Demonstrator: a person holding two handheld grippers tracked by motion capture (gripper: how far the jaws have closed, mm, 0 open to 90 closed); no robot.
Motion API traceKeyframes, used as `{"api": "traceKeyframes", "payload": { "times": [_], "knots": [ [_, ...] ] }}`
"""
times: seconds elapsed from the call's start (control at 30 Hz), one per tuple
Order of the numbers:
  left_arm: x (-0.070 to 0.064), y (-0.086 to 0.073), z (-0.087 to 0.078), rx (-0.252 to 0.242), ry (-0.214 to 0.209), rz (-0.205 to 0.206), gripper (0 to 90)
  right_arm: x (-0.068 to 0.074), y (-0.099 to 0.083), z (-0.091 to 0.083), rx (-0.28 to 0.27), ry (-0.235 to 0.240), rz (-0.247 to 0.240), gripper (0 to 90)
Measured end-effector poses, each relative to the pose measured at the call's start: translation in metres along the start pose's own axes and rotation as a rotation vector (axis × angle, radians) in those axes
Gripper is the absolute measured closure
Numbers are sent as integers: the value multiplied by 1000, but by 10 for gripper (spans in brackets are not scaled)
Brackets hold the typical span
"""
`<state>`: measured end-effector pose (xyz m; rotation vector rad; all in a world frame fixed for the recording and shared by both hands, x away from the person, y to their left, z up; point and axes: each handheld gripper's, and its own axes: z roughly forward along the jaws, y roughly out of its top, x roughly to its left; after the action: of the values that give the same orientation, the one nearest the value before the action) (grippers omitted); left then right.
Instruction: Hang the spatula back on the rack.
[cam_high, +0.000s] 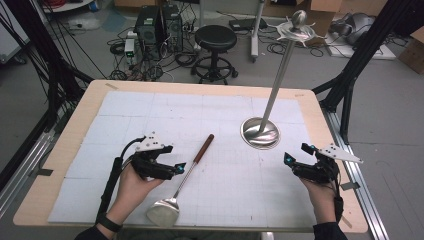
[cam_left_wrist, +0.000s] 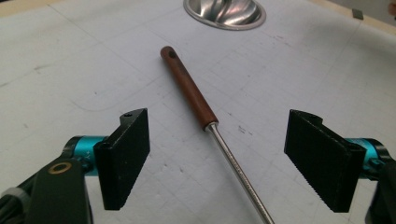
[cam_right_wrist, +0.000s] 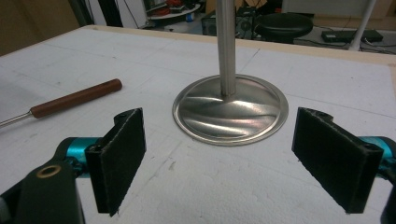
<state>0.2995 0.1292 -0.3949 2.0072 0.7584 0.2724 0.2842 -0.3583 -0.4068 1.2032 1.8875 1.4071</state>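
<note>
A metal spatula (cam_high: 186, 173) with a brown wooden handle (cam_left_wrist: 187, 88) lies on the white mat, its blade (cam_high: 163, 212) near the front edge. My left gripper (cam_high: 172, 165) is open just left of its shaft, and in the left gripper view (cam_left_wrist: 219, 158) the shaft runs between the jaws. A steel stand with a round base (cam_high: 260, 132) and a tall pole (cam_high: 280, 75) rises at the centre right. My right gripper (cam_high: 296, 154) is open, facing that base (cam_right_wrist: 230, 109), with nothing between its jaws (cam_right_wrist: 233, 158).
The wooden table (cam_high: 320, 107) carries a white gridded mat (cam_high: 150, 110). Behind it stand a black stool (cam_high: 215, 47), computer cases (cam_high: 157, 25) and cables on the floor. Black frame legs (cam_high: 350, 75) stand at the right.
</note>
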Motion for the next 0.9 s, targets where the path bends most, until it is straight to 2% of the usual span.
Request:
{"api": "traceKeyframes", "payload": {
  "times": [0.3,0.43,0.63,0.73,0.9],
  "knots": [
    [-12,-4,22,91,15,8,283,0,0,1,4,5,6,168],
    [-16,-7,28,132,6,1,320,0,0,1,4,5,6,169],
    [-19,-9,35,187,22,-4,406,0,0,1,3,7,8,168],
    [-19,-11,37,217,33,-14,436,0,0,2,2,7,4,168],
    [-21,-12,39,255,41,-8,469,-1,0,2,2,8,4,169]
  ]
}}
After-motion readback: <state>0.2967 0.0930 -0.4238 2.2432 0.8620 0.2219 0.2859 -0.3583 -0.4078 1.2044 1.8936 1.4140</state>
